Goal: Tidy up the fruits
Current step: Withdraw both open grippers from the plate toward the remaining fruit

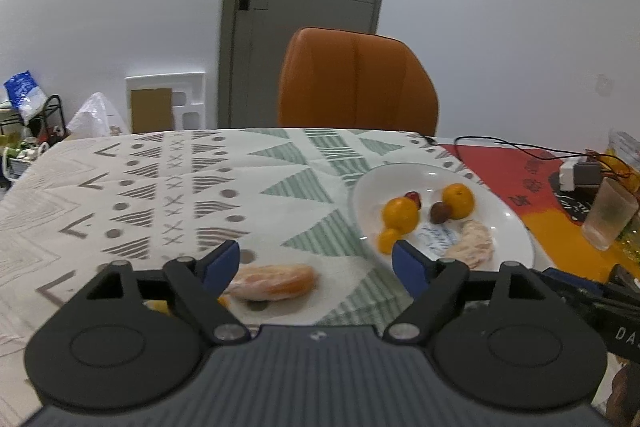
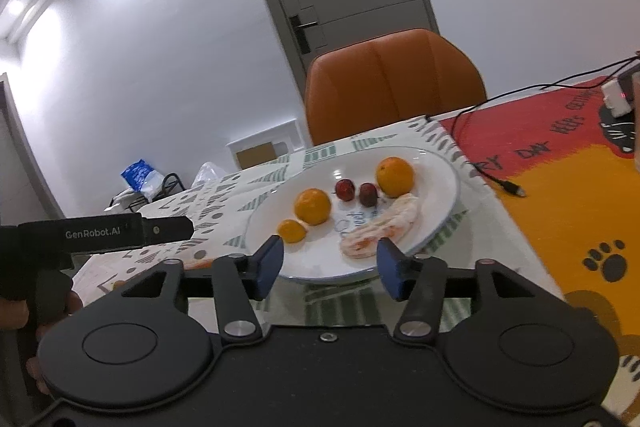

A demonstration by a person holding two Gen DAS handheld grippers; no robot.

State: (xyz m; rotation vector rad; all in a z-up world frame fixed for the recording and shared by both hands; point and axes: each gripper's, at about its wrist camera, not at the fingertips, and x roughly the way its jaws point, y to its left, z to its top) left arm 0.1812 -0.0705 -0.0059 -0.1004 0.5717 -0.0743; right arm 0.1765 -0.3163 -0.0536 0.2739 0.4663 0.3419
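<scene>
A white plate [image 1: 380,183] [image 2: 436,203] on the patterned tablecloth holds two oranges [image 2: 313,206] [image 2: 394,175], a small orange [image 2: 292,230], two dark red fruits [image 2: 344,189] and a peeled orange piece [image 2: 384,225]. My right gripper [image 2: 332,263] stands open at the plate's near rim, with that peeled piece just beyond its right finger and nothing gripped. Left of the plate, a second peeled orange piece [image 1: 272,281] lies on the cloth. My left gripper [image 1: 316,259] is open around it, and its left finger is close beside the piece.
An orange chair [image 1: 356,83] stands behind the table's far edge. To the right lie a red and orange mat [image 2: 560,187], a black cable [image 2: 496,179], a white adapter [image 1: 576,175] and a frosted glass [image 1: 608,215]. A hand holds the left gripper's body [image 2: 104,233].
</scene>
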